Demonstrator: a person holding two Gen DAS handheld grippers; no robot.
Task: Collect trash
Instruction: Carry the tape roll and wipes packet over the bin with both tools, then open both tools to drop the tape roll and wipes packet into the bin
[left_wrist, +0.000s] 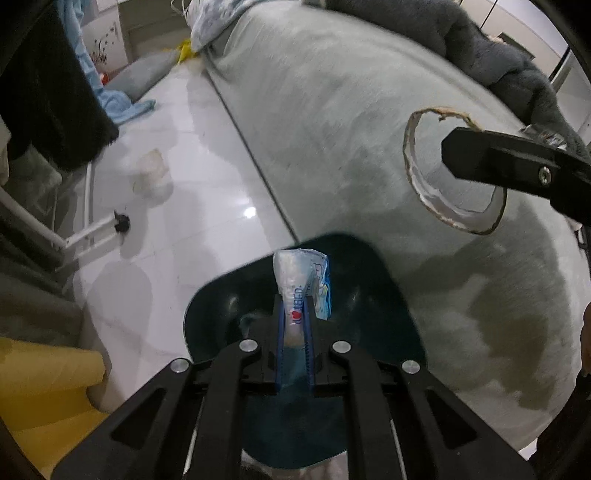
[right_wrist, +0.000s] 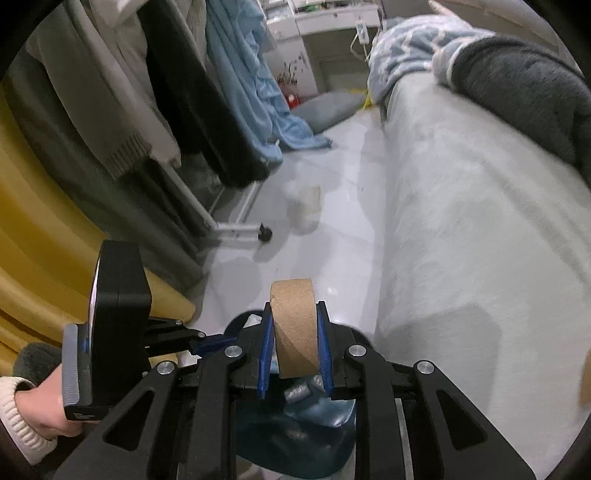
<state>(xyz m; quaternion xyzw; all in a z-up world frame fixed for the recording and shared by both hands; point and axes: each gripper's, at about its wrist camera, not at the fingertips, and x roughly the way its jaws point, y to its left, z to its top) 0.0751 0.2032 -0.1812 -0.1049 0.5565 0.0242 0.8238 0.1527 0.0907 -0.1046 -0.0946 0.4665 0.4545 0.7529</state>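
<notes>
Both tools are loaded, and what matters now is that the dark blue bin (left_wrist: 306, 295) lies straight below and just ahead of each. The left tool (left_wrist: 295, 314) is closed narrow on a crumpled white and blue wrapper (left_wrist: 303, 284), whose long axis runs forward along the fingers, its free end hanging over the bin's open mouth. The right tool (right_wrist: 294, 332) clamps a brown cardboard tape core (right_wrist: 293, 325) across its flat faces, the ring standing upright between the blue pads (right_wrist: 266, 347), with the bin (right_wrist: 306, 424) directly beneath it. Judging by this, both pieces only need to be let go. The left tool sits lower and nearer the opening, so its wrapper looks like the cleaner drop; the core is wider and might catch the rim.

The left wrist view shows the core as an open ring (left_wrist: 450, 170) held in the right tool (left_wrist: 517, 166), up and to the right over the grey bed (left_wrist: 332, 110); the right view sees only its outer band. The right wrist view alone shows crumpled pieces (right_wrist: 299, 391) already inside the bin, and the person's left hand (right_wrist: 44, 406) holding its handle. Another pale bit (right_wrist: 310, 199) lies on the floor (right_wrist: 332, 240) well ahead of both tools, too blurred to identify.
</notes>
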